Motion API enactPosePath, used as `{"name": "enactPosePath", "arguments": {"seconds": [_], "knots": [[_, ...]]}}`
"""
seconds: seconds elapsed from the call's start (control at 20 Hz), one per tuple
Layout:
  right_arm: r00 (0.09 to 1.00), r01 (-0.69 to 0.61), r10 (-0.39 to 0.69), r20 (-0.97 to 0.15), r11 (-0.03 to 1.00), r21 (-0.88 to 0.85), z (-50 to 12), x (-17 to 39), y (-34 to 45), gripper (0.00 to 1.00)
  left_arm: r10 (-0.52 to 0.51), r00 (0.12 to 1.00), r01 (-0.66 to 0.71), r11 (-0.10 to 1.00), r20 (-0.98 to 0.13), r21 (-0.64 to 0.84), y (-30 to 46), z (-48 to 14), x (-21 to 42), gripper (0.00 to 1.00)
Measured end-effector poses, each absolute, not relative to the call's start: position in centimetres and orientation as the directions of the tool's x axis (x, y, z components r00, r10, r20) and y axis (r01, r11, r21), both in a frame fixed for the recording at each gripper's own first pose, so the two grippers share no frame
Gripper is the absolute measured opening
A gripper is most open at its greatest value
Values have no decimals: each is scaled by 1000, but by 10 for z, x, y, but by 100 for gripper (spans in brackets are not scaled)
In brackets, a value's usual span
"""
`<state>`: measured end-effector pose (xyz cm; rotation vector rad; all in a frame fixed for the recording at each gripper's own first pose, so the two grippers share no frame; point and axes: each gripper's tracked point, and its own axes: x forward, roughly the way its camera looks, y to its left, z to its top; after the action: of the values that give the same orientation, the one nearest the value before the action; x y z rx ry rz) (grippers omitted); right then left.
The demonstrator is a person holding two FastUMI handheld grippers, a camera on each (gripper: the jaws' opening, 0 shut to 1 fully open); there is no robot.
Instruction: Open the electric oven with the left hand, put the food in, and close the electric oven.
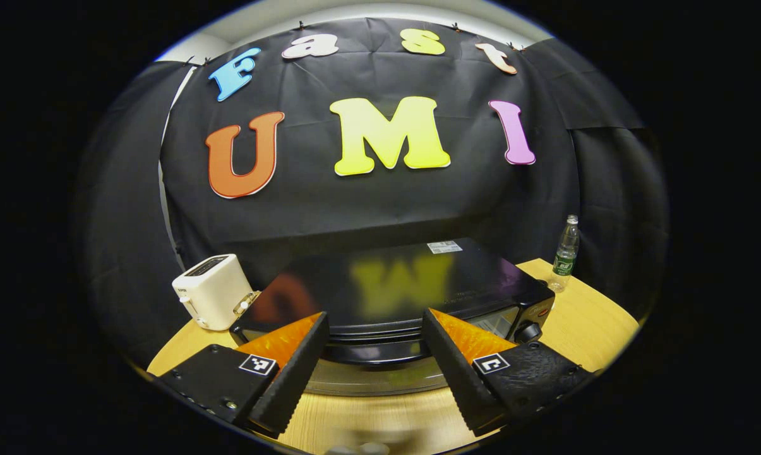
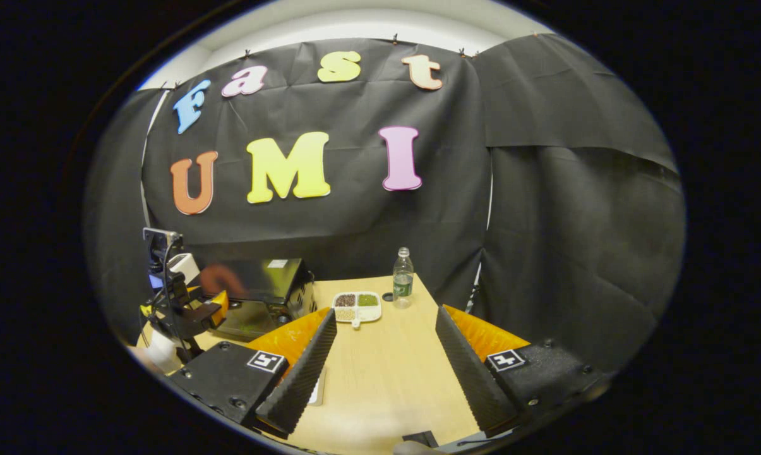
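Divided tray (image 2: 357, 306) holds food; oven (image 2: 263, 287) beside.

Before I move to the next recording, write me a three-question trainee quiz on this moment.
1. True or false: the left gripper is shut on the oven.
2. What stands on the table just right of the divided food tray? A) a kettle B) a plastic bottle C) a pan
3. Fill in: in the left gripper view, the pale appliance left of the oven is a ____.

Key: 1 false, its fingers stand apart in front of the oven, touching nothing visible. 2 B. 3 toaster. The right gripper is open above bare table.
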<state>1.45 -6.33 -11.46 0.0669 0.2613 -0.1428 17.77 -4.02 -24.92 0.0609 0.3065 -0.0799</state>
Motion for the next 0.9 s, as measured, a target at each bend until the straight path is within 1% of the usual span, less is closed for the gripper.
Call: {"name": "enactPosePath", "arguments": {"seconds": [0.05, 0.1, 0.25, 0.4, 0.45, 0.5, 0.55, 0.6, 0.65, 0.7, 0.8, 0.9], "knots": [[957, 150, -134, -259, 988, 46, -114, 15, -64, 100, -69, 949, 86, 995, -307, 45, -40, -249, 178, 98], [957, 149, -133, -258, 988, 45, -113, 16, -63, 96, -60, 949, 77, 996, -310, 45, -37, -248, 177, 97], [961, 142, -127, -247, 989, 45, -106, 17, -61, 96, -45, 953, 58, 998, -301, 35, -30, -231, 168, 95], [970, 122, -109, -216, 991, 48, -95, 22, -53, 96, -24, 974, 32, 999, -225, 34, -16, -182, 150, 95], [975, 113, -101, -198, 993, 46, -87, 24, -49, 100, -18, 980, 25, 999, -198, 35, -11, -163, 142, 95], [980, 99, -89, -179, 994, 43, -80, 27, -44, 96, -23, 984, 30, 999, -176, 38, -9, -143, 132, 95], [984, 84, -77, -161, 996, 40, -71, 30, -39, 96, -24, 988, 32, 998, -151, 52, -6, -125, 120, 95], [987, 69, -63, -145, 997, 39, -64, 31, -32, 100, -17, 991, 27, 997, -135, 71, 0, -106, 109, 95], [991, 53, -49, -124, 998, 36, -54, 34, -26, 96, -19, 995, 27, 996, -98, 83, 6, -85, 99, 95], [993, 40, -36, -108, 999, 35, -47, 35, -21, 96, -26, 997, 32, 996, -67, 86, 7, -65, 88, 95], [995, 12, -9, -96, 1000, 28, -39, 38, -9, 96, -36, 999, 39, 996, -37, 74, 12, -38, 66, 95], [996, -7, 9, -88, 1000, 27, -32, 39, 1, 96, -32, 999, 33, 998, -33, 55, 19, -19, 47, 95]]}}
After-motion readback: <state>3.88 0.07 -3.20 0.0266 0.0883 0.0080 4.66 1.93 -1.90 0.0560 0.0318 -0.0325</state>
